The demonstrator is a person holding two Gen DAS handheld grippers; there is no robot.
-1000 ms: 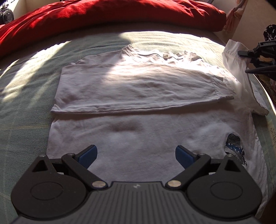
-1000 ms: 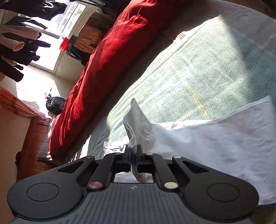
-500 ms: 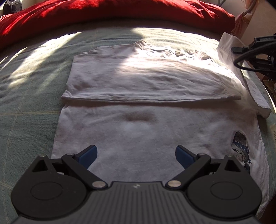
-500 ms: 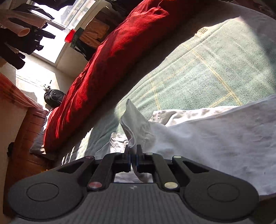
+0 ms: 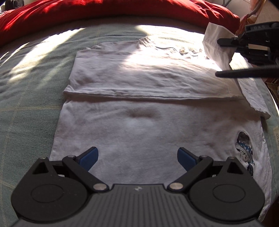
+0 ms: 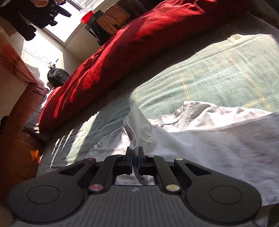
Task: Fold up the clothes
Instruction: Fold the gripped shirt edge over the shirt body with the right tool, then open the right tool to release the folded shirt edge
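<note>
My left gripper [image 5: 137, 157] fingers spread above white cotton t-shirt [image 5: 139, 125], frame bottom; right gripper [image 6: 134, 162] fingers pinch its sleeve [image 6: 137, 120], lifted.

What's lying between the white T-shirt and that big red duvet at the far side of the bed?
Only bare pale green checked blanket lies between the white T-shirt and the red duvet; nothing rests on that strip. The left wrist view shows it best.

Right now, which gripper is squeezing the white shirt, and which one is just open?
The right gripper is squeezing it: its fingers are shut on the white shirt's sleeve. The left gripper is wide open above the shirt, holding nothing.
</note>
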